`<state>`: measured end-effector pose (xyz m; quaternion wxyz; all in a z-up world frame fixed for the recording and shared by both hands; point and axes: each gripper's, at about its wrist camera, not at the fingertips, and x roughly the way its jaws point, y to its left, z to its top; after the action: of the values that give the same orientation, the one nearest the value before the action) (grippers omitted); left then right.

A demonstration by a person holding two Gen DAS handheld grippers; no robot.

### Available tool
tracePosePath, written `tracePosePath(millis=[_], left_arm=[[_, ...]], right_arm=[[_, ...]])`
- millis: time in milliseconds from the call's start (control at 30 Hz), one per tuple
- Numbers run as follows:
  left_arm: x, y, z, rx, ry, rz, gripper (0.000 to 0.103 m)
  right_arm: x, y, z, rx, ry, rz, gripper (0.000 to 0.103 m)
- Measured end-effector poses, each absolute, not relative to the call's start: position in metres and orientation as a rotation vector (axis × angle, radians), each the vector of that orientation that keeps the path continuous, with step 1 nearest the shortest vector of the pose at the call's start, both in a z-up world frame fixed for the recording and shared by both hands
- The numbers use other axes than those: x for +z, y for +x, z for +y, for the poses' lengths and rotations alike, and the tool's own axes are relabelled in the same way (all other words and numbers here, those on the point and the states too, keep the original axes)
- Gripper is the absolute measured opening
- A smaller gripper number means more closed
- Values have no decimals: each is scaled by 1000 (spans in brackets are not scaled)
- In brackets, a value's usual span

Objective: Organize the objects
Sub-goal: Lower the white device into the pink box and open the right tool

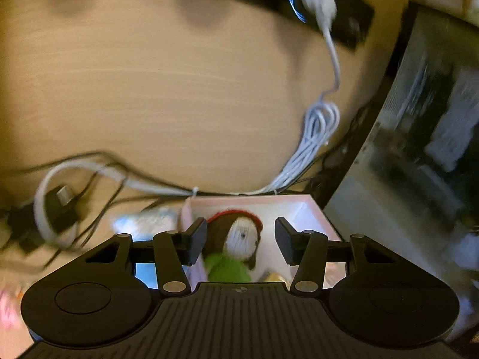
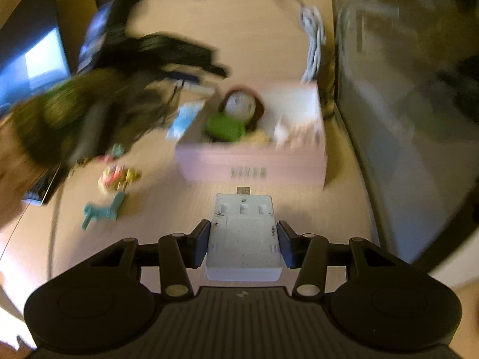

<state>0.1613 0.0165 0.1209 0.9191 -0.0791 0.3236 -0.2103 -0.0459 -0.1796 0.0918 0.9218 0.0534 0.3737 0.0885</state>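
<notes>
A pink box (image 2: 251, 164) stands on the wooden desk, with a knitted doll (image 2: 236, 116) in a green top and red hat lying in it. My right gripper (image 2: 243, 243) is shut on a white USB charger block (image 2: 244, 233), its plug pointing at the box front. My left gripper (image 1: 241, 240) is open and empty, hovering over the box (image 1: 287, 206) with the doll (image 1: 236, 245) between its fingers, not touching. The left hand and gripper show as a dark blur in the right wrist view (image 2: 74, 110).
A coiled white cable (image 1: 317, 131) lies behind the box, plugged into a black power strip (image 1: 338, 9). Black wires and plugs (image 1: 60, 206) lie left of the box. Small colourful trinkets (image 2: 116, 179) and a teal piece (image 2: 101, 209) lie front left. A dark glass cabinet (image 2: 404, 119) stands right.
</notes>
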Motion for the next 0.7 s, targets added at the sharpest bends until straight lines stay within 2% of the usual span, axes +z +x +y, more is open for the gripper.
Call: tracePosePath(millis=[200, 233, 267, 400, 467, 700], left_arm=[[99, 82, 79, -343, -275, 752, 54], [92, 68, 90, -317, -284, 768, 55], [87, 56, 100, -291, -282, 782, 54], [68, 25, 139, -203, -271, 845, 54], [63, 20, 159, -162, -301, 860, 54], [81, 76, 152, -280, -336, 794, 54]], right_arm=[[130, 26, -171, 95, 27, 536, 48], [132, 47, -170, 74, 10, 508, 55], [132, 64, -168, 59, 2, 510, 62], [126, 100, -165, 46, 81, 569, 63], [119, 96, -157, 81, 95, 591, 69], [90, 45, -128, 149, 39, 685, 69]])
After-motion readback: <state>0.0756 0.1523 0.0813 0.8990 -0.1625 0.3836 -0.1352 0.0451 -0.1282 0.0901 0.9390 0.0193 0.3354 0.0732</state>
